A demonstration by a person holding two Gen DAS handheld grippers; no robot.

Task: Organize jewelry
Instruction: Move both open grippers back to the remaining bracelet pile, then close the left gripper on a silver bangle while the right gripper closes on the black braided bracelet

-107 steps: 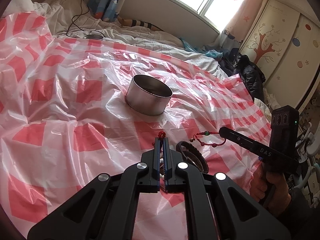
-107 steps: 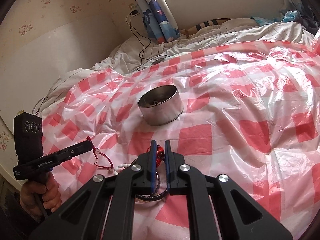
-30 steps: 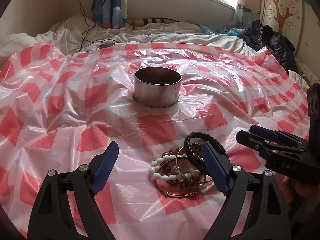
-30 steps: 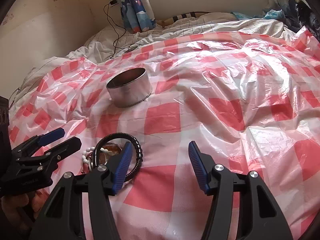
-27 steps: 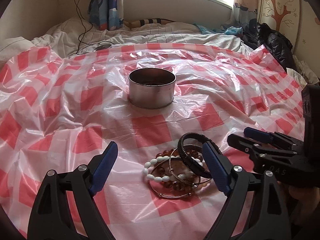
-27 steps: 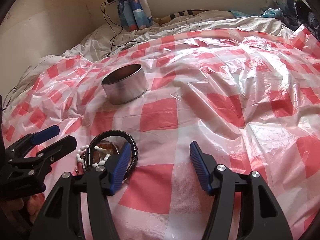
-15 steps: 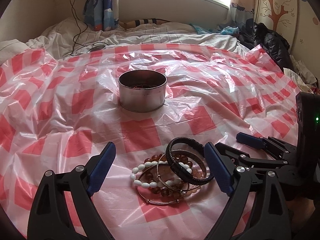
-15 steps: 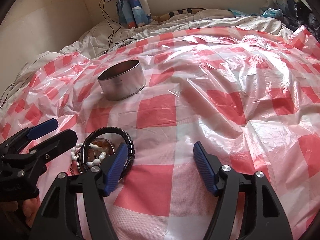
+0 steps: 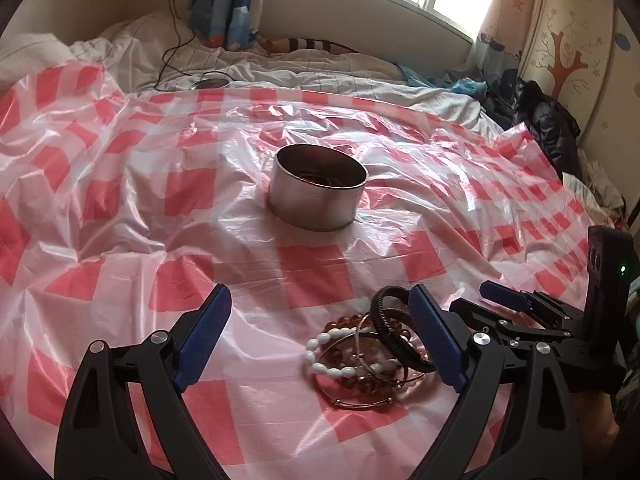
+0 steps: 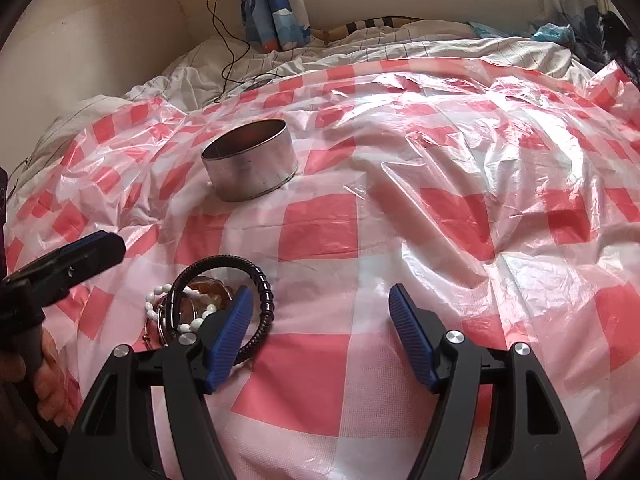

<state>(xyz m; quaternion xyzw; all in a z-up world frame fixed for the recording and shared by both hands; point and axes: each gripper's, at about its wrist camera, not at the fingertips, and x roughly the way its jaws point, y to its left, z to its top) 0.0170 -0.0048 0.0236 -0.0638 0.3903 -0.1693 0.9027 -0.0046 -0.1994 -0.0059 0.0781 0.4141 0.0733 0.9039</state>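
A pile of bracelets lies on the red-checked plastic sheet: a black braided band [image 9: 394,330] [image 10: 262,280], a white bead bracelet [image 9: 332,354] [image 10: 160,300], amber beads [image 9: 350,322] and thin metal bangles [image 9: 360,402]. A round metal tin [image 9: 318,192] [image 10: 250,170] stands farther back with something reddish inside. My left gripper [image 9: 320,340] is open and empty, with the pile beside its right finger. My right gripper [image 10: 320,338] is open and empty, the pile at its left finger. Each gripper shows in the other's view.
The plastic sheet [image 9: 120,184] covers a bed with white bedding [image 9: 280,68] behind. A charger cable [image 10: 224,40] and a small round object [image 9: 210,84] lie at the back left. Dark clothes [image 9: 548,128] and a cupboard stand at the right.
Both grippers, shut 3.6 s ago with the red beaded string held between them, now stand open and empty. Over the last second both views drifted slightly; the pile stays put.
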